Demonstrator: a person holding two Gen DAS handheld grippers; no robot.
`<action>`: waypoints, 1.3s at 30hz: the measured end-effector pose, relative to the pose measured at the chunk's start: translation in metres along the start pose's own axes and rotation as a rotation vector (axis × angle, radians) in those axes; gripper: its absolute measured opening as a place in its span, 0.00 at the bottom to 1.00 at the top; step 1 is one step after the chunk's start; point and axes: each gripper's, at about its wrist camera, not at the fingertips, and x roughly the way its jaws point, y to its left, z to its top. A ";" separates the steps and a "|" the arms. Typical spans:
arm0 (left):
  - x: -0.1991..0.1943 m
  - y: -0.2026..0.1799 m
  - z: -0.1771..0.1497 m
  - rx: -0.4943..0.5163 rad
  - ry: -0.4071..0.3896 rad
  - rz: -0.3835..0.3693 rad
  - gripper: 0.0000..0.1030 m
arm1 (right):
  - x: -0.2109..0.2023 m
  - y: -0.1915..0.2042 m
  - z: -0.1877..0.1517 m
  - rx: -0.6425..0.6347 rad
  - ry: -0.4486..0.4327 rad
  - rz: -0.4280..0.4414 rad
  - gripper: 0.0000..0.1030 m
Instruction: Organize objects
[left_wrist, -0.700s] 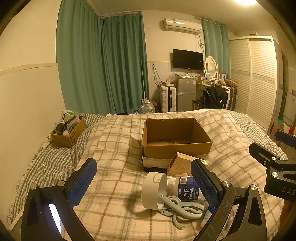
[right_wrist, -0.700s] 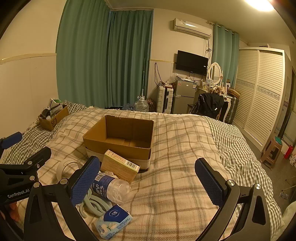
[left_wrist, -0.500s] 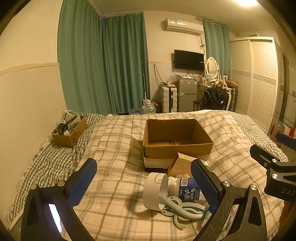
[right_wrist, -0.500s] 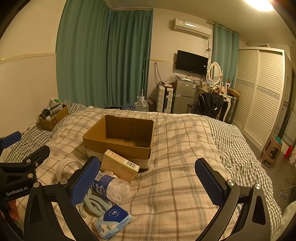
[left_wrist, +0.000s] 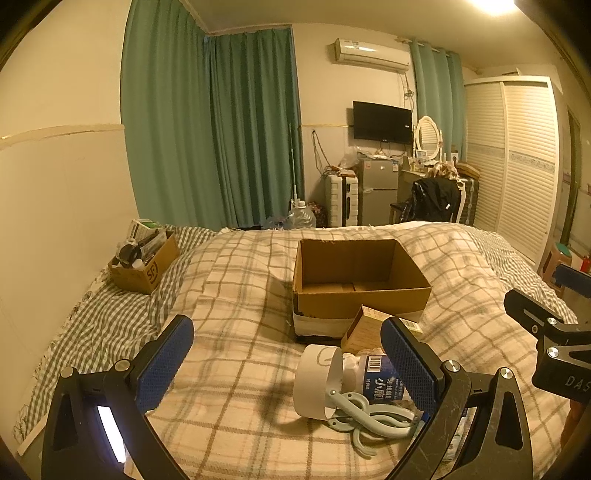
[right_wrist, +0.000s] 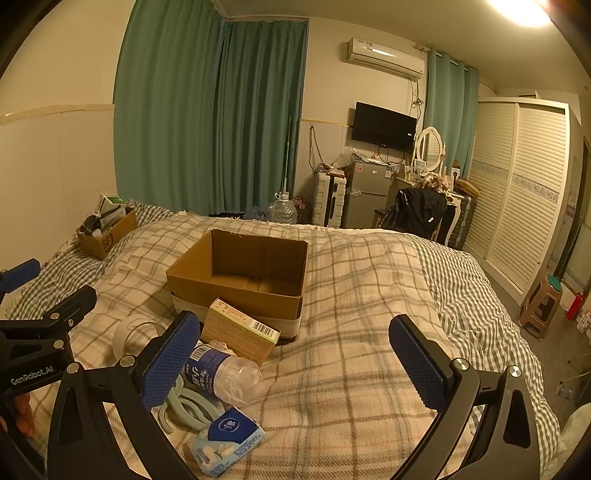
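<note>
On plaid bed (right_wrist: 369, 295), open cardboard box (right_wrist: 240, 280) at 12 o'clock; bottle (right_wrist: 221, 373), carton (right_wrist: 240, 330), tissue pack (right_wrist: 225, 439) clustered at 6. Left tool (left_wrist: 288, 365), right tool (right_wrist: 291, 362) both wide open, holding nothing.

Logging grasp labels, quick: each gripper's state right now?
Left gripper: open, holding nothing.
Right gripper: open, holding nothing.

Plaid bed (right_wrist: 369, 295); cardboard box (right_wrist: 240, 280); bottle (right_wrist: 221, 373); tissue pack (right_wrist: 225, 439).
</note>
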 end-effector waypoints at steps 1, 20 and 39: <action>0.000 0.001 0.000 -0.001 0.001 0.000 1.00 | 0.001 0.000 0.000 -0.003 0.001 0.000 1.00; 0.072 0.000 -0.037 0.027 0.210 0.031 0.96 | 0.055 0.001 -0.009 -0.051 0.095 0.006 1.00; 0.096 -0.007 -0.035 0.067 0.297 -0.099 0.26 | 0.109 0.019 -0.033 -0.115 0.279 0.088 1.00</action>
